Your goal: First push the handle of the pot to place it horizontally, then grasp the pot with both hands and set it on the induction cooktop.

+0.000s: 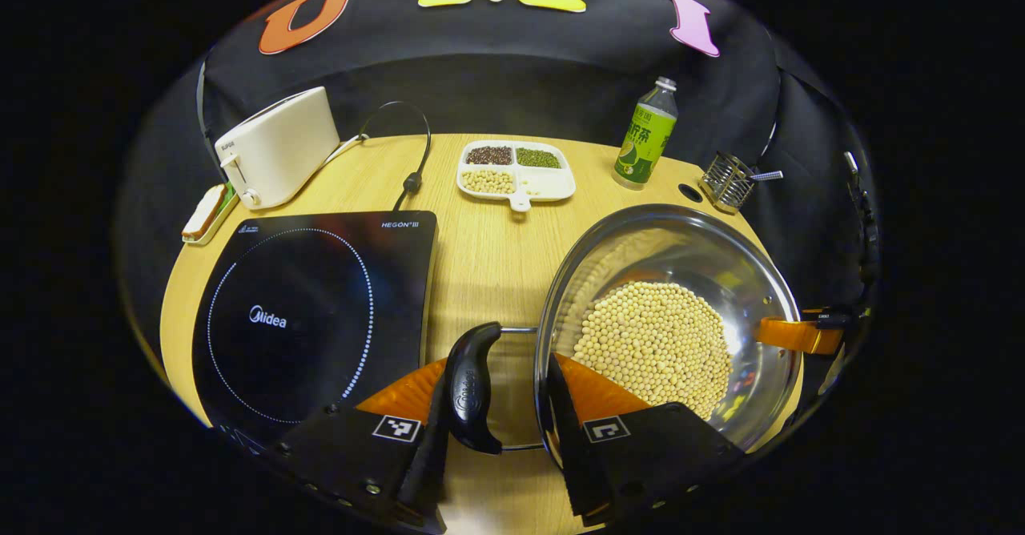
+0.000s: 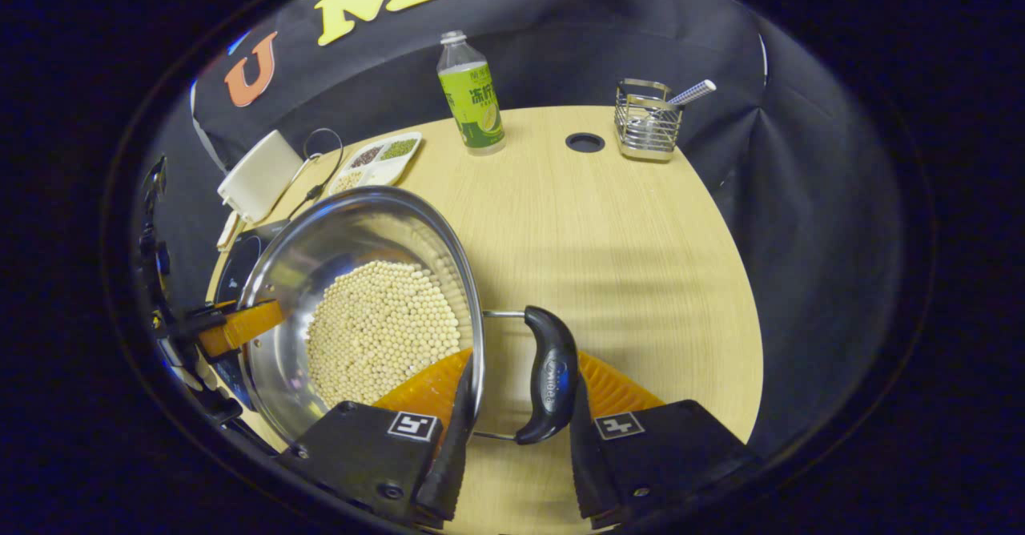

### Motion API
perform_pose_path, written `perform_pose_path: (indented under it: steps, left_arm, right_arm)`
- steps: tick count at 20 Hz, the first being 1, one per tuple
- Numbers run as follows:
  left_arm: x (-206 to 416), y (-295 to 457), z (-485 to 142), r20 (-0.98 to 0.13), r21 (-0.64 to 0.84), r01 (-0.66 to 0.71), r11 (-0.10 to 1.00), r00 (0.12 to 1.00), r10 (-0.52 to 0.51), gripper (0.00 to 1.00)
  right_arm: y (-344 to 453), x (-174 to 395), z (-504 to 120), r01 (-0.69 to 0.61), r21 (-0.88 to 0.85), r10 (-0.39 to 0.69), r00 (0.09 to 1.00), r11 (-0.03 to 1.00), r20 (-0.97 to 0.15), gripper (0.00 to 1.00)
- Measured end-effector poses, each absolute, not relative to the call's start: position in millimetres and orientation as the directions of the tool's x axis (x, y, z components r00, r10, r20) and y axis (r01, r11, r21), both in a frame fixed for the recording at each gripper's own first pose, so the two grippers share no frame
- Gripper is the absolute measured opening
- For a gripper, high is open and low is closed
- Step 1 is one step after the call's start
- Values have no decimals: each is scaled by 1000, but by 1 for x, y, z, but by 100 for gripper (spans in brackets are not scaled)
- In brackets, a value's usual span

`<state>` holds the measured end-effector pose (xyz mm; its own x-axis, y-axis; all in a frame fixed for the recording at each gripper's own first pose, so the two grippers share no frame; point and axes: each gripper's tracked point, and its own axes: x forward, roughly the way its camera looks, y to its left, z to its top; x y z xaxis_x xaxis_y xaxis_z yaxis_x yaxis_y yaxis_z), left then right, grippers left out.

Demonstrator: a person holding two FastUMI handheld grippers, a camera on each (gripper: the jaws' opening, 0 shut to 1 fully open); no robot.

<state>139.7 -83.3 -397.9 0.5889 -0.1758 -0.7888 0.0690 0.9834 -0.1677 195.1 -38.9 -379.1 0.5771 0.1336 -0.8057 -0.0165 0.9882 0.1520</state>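
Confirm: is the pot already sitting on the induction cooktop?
No; the pot rests on the table beside the induction cooktop, not on it.

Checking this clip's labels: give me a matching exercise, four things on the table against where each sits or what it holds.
Things:
1. pot
2. induction cooktop
3. green bottle
4. wire holder

Places or states:
A. bare, nothing standing on it
B. at the table's far edge, beside the round hole
C. holds pale beans, a gripper at each side handle
D. upright near the far edge, between the divided dish and the round hole

Pairs: 1-C, 2-A, 3-D, 4-B
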Motion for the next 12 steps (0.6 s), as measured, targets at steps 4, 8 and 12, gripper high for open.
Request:
perform_pose_path:
  steps: [4, 8, 12]
  left_arm:
    - [138, -68, -381, -770, -167, 79, 983, 612, -181, 59]
    - [132, -44, -362, -762, -154, 71, 985, 626, -164, 59]
    - [127, -8, -351, -760, -149, 38, 988, 634, -139, 58]
  right_arm:
    - [-27, 191, -361, -41, 138, 135, 602, 990, -787, 55]
    - [-2, 190, -349, -58, 158, 160, 608, 986, -778, 55]
    - [34, 190, -336, -97, 161, 187, 611, 982, -769, 55]
